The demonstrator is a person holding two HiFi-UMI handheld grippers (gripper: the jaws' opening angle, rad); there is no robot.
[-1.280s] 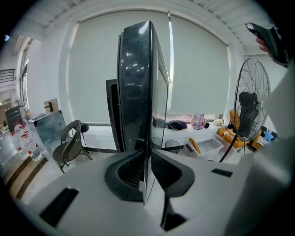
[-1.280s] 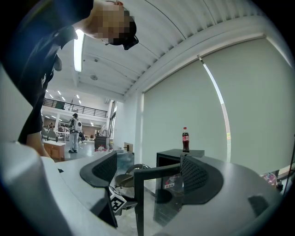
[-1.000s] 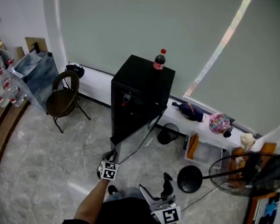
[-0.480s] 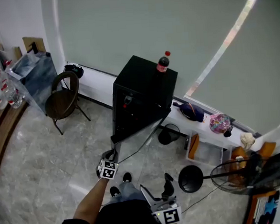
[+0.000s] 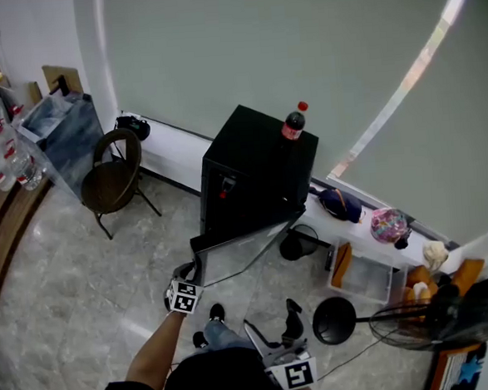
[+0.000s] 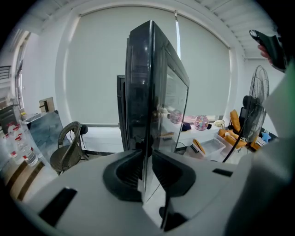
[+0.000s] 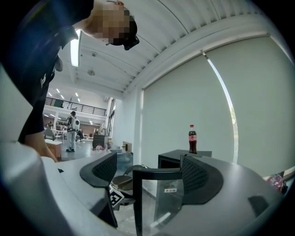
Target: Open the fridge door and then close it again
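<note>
Noted a black fridge [image 5: 258, 160] at centre of the head view, backed against the blind-covered wall. Found its door [image 5: 241, 250] swung partly out toward 6 o'clock, glass pane showing, with the free edge at 7 o'clock of the cabinet.

Recorded the left claw [image 5: 191, 271] clenched on that free edge. Confirmed in the left gripper view: pads pressed to either side of the door's dark frame, claw [image 6: 146, 159] centred on it.

Recorded the right claw [image 5: 274, 323] at 5 o'clock of the door, well apart from it. Found it released, jaws spread and nothing between them. Confirmed in the right gripper view, claw [image 7: 147, 173] empty, door seen beyond it.

Listed a bottle [image 5: 293, 121], red-capped and upright, on the fridge top near the 1 o'clock corner. Listed a chair [image 5: 113, 174] at 9 o'clock of the fridge. Listed a fan [image 5: 436, 325] at 4 o'clock of the fridge.
</note>
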